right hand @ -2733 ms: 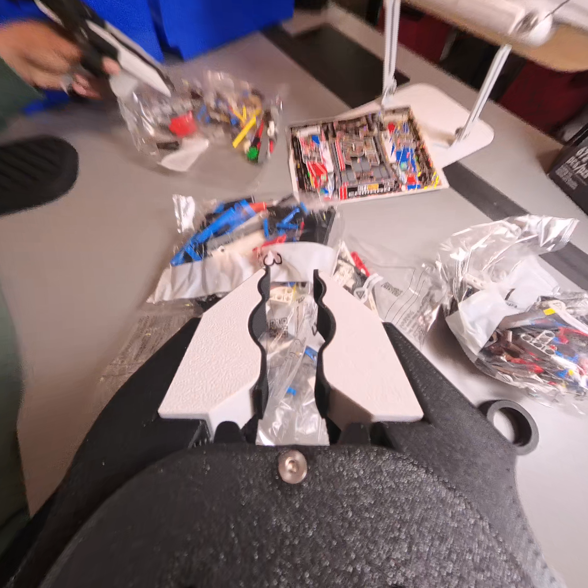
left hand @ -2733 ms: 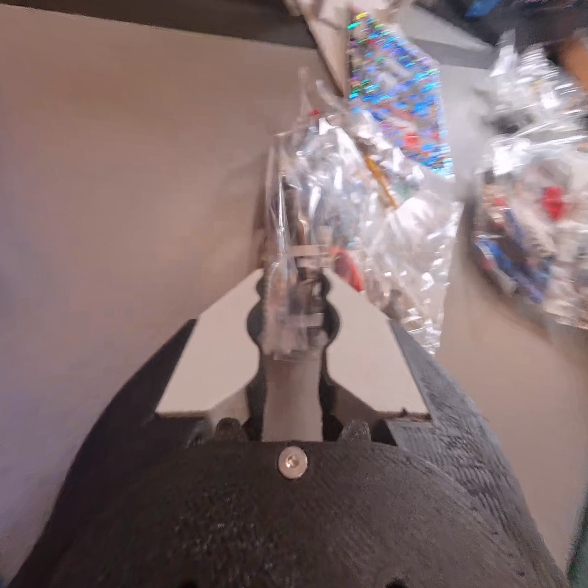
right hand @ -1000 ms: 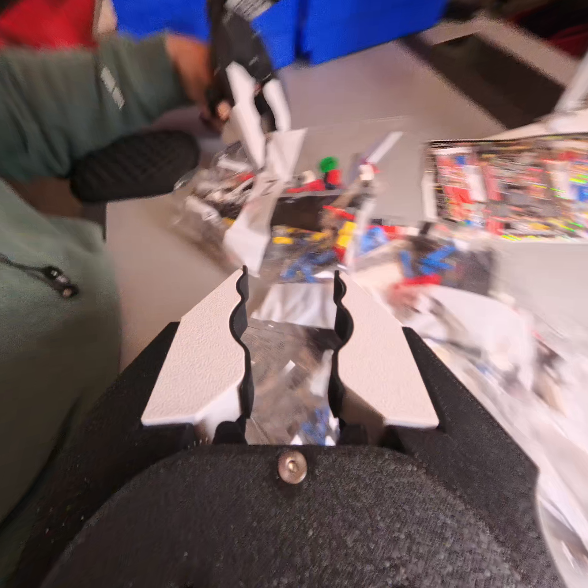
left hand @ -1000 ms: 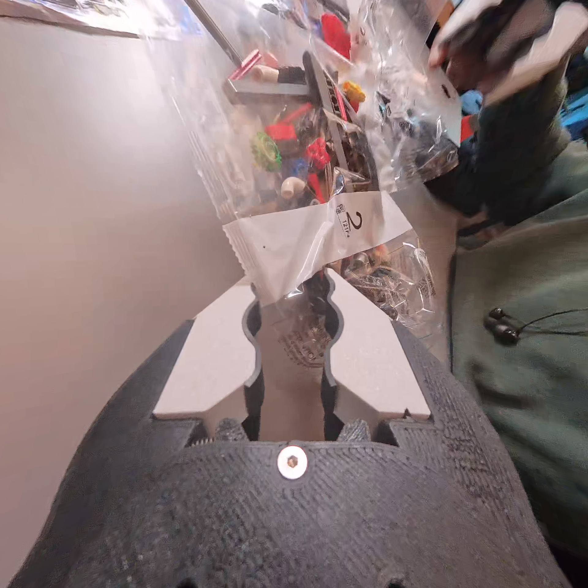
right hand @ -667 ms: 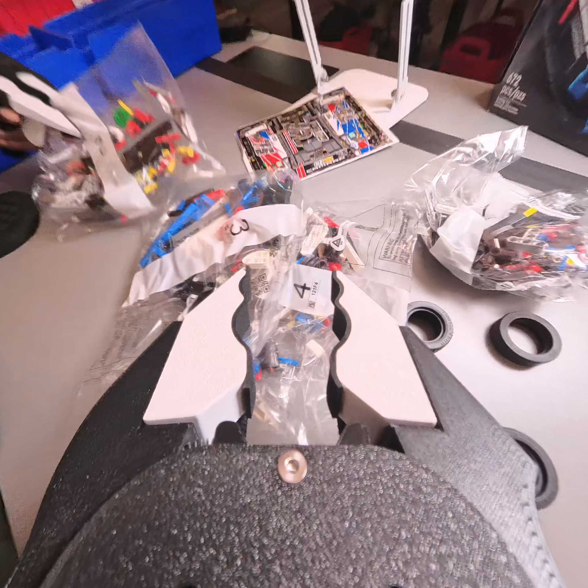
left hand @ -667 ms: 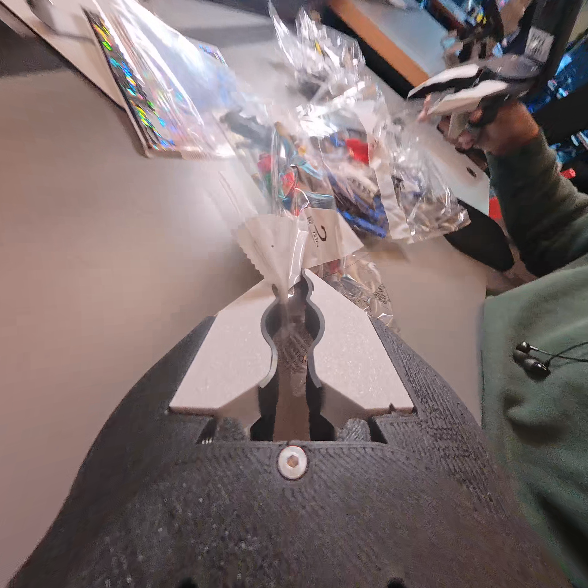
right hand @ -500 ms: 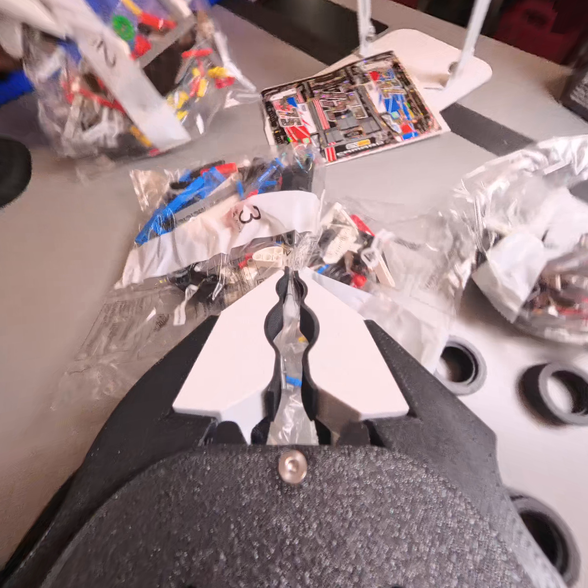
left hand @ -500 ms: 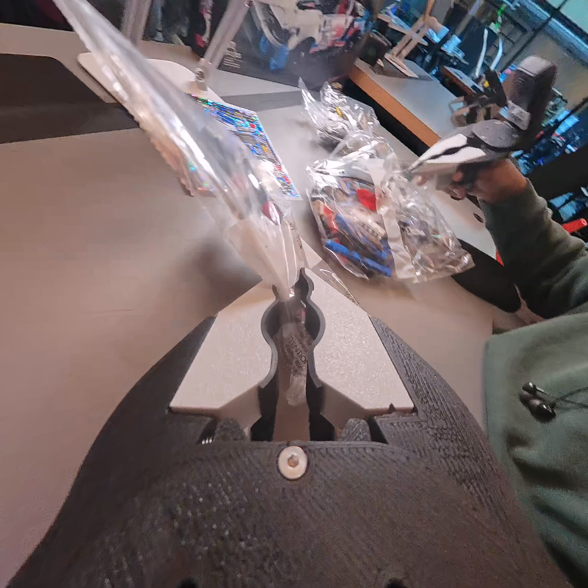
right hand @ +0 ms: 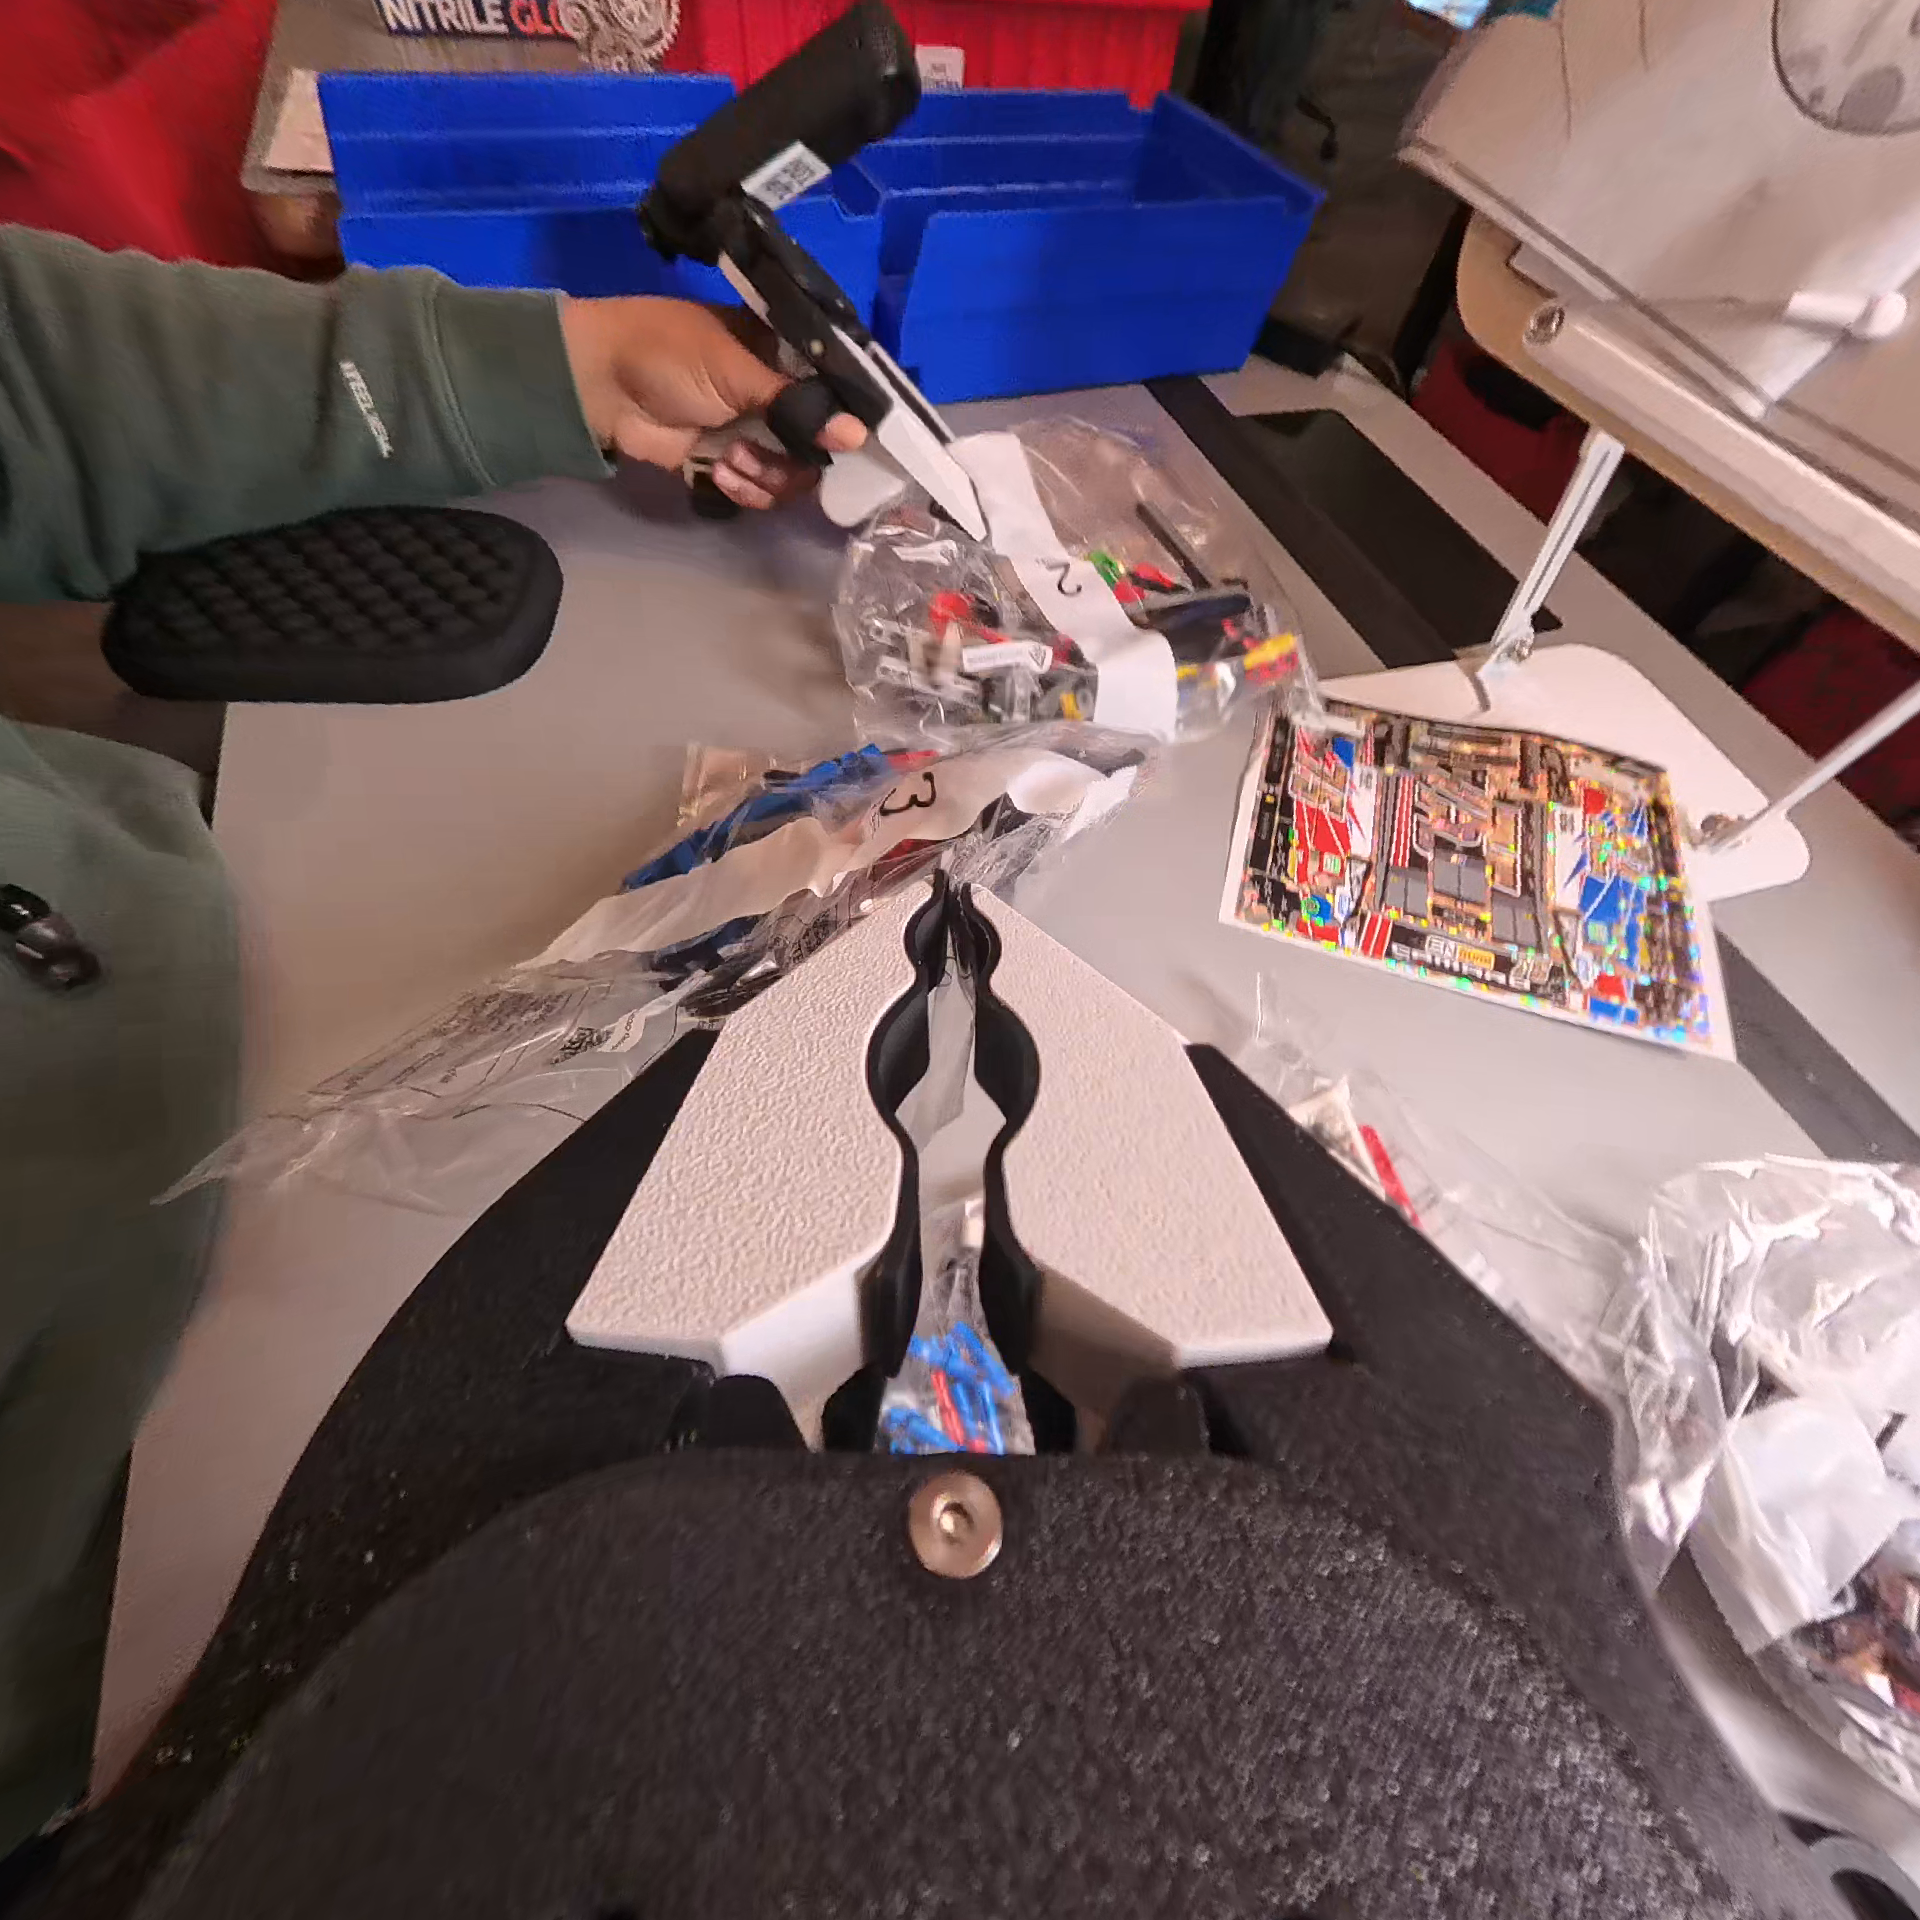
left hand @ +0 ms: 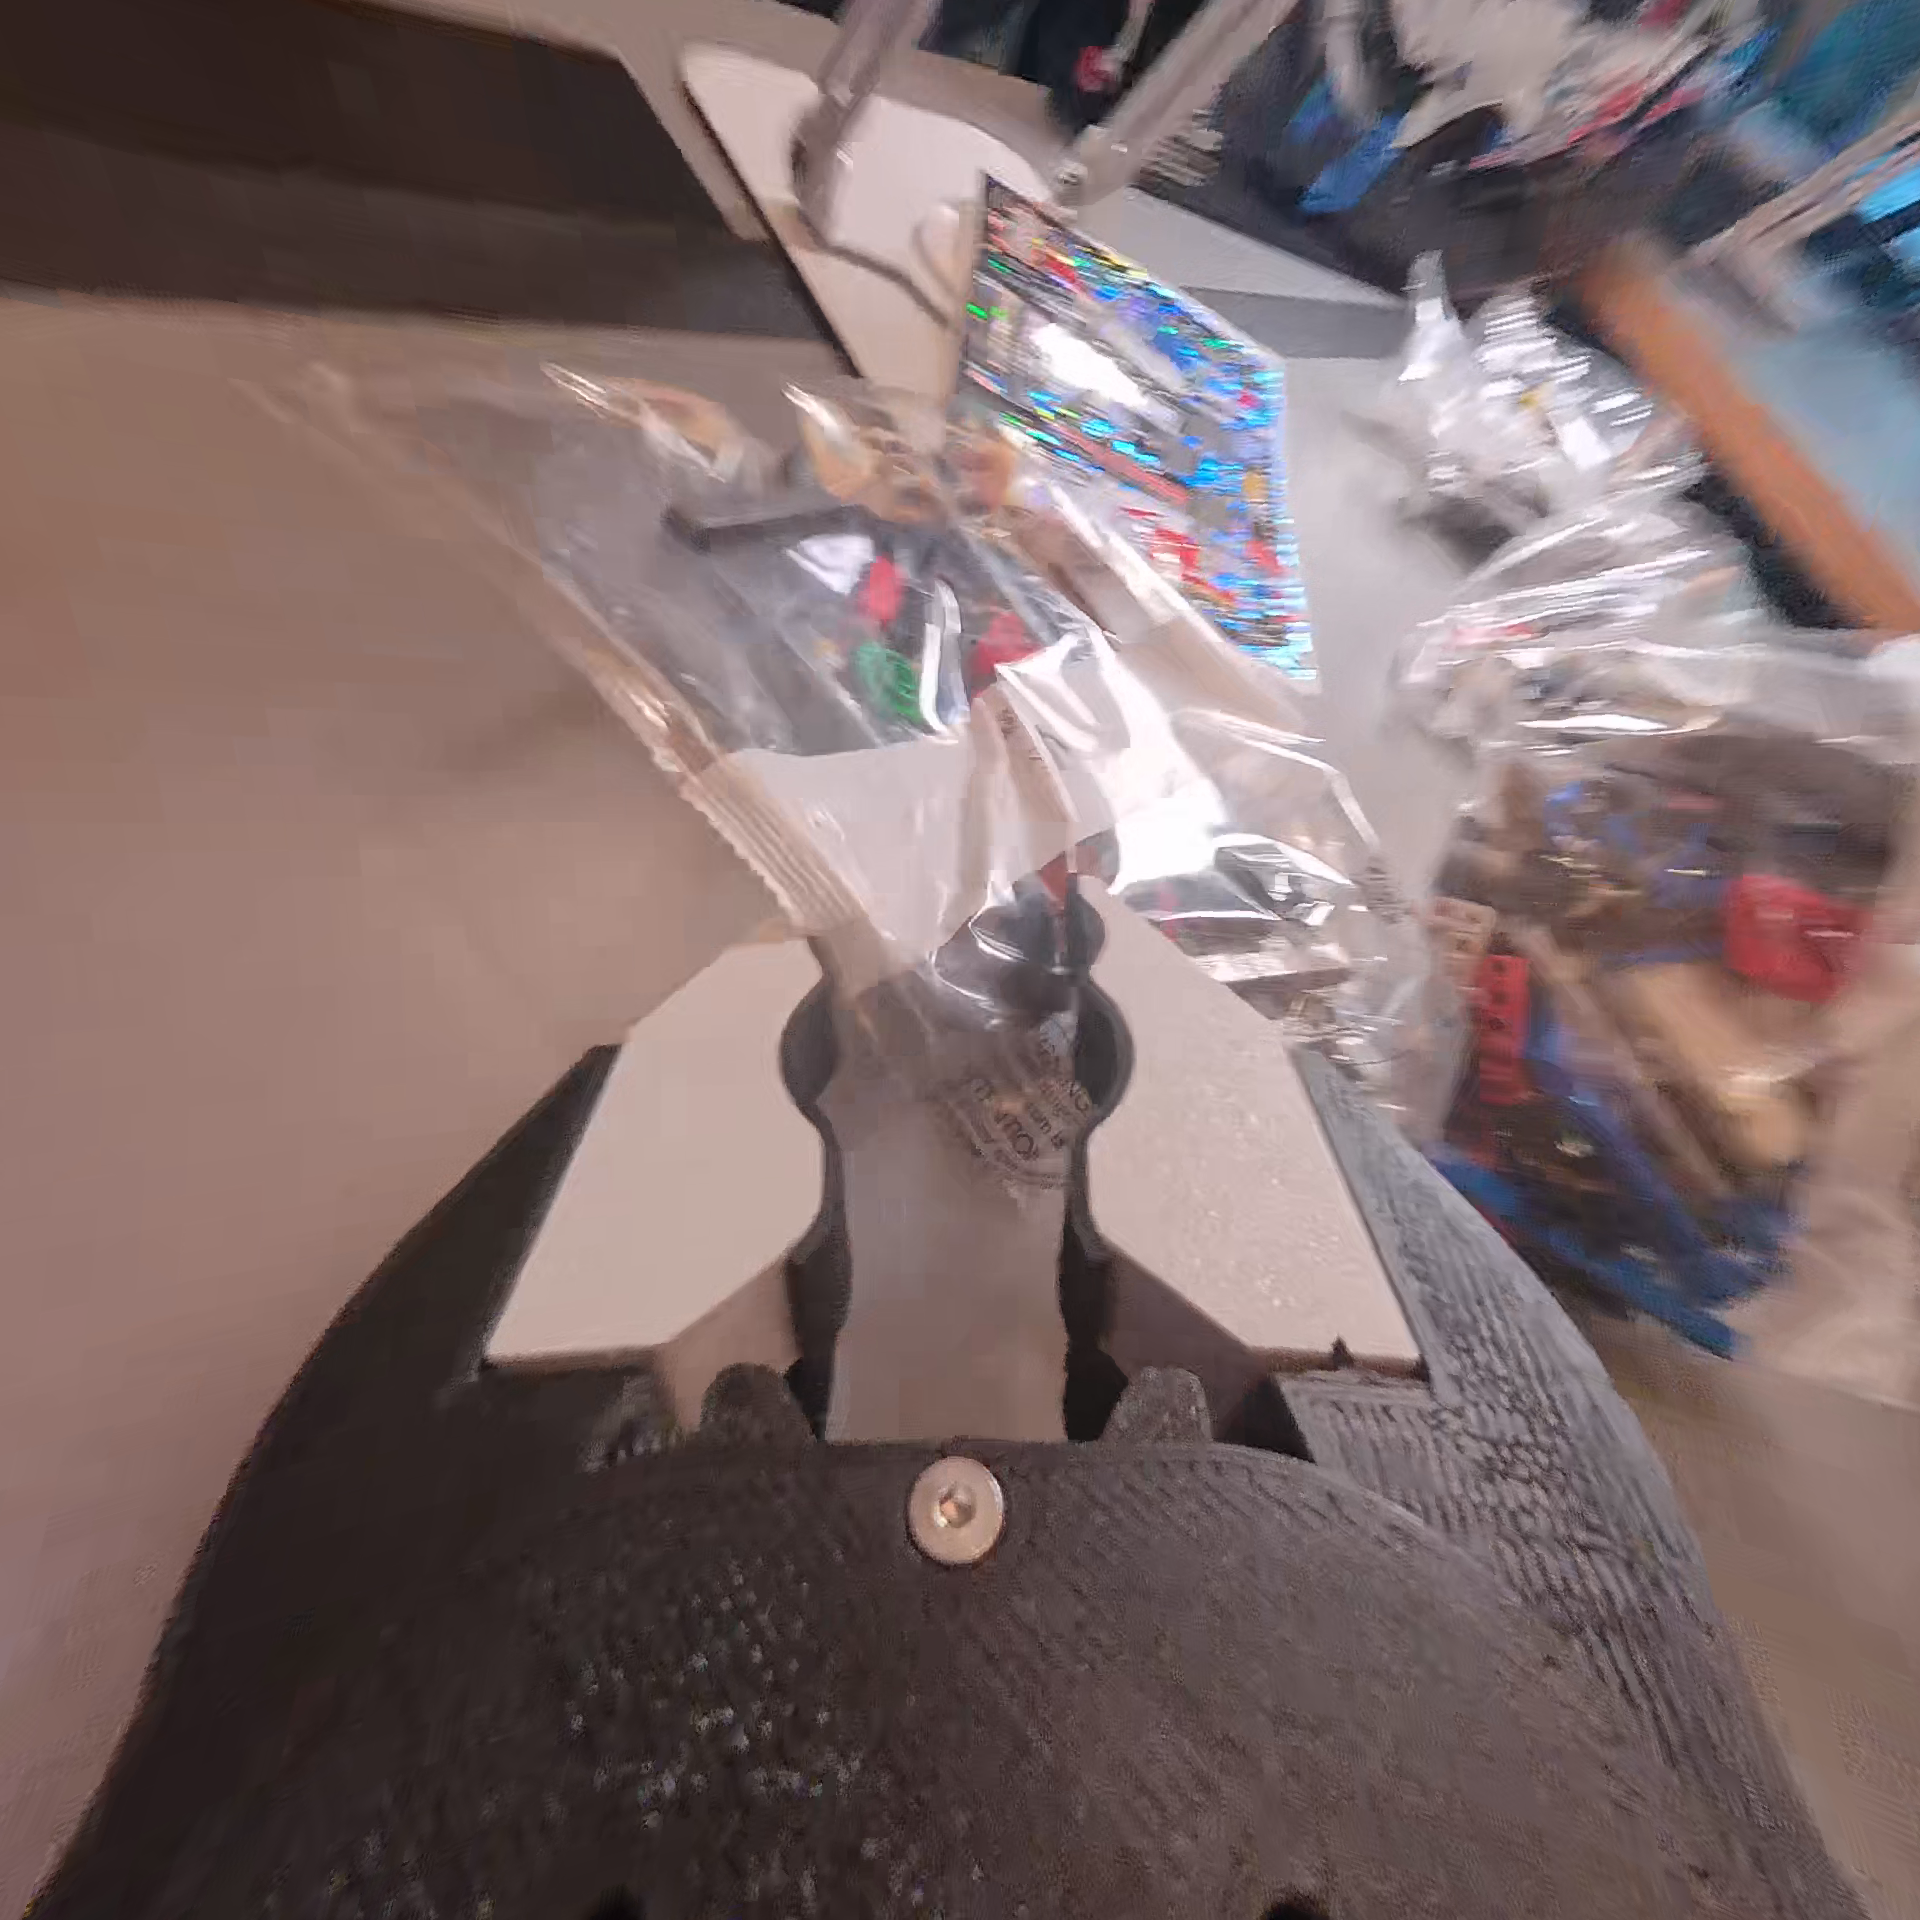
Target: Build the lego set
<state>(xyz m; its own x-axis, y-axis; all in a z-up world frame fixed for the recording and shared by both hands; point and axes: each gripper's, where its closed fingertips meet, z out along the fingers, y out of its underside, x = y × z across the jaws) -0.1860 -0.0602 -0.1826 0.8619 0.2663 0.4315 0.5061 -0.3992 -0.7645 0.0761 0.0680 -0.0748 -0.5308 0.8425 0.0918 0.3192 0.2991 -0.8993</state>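
At the back of the table point(right hand: 468, 790), the left gripper point(left hand: 951, 925) is letting go. Half a second ago its fingers were clamped on the edge of the white-banded bag point(left hand: 831, 582). Now they are standing apart, with only loose film lying in the gap. That bag is settling on the table beside the sticker sheet point(right hand: 1455, 862), no longer hanging in the air.

Right gripper point(right hand: 951, 894) is going the other way. It was spread around the small bag point(right hand: 945, 1392) 0.7 s ago, and now its tips are pressing together on that bag's film. The blue and red pins are showing through the slot behind the tips, so the bag appears to be hanging under the tool, clear of the blue-parts bag point(right hand: 790, 862) lying just ahead.

My read is that we're still sorting bags and no bricks are being joined yet. One bag is being parked and the next picked. Nothing is open, so tearing a bag probably comes next and needs both tools on the same film. The left view is motion-blurred, so I'm not trusting fine detail there.
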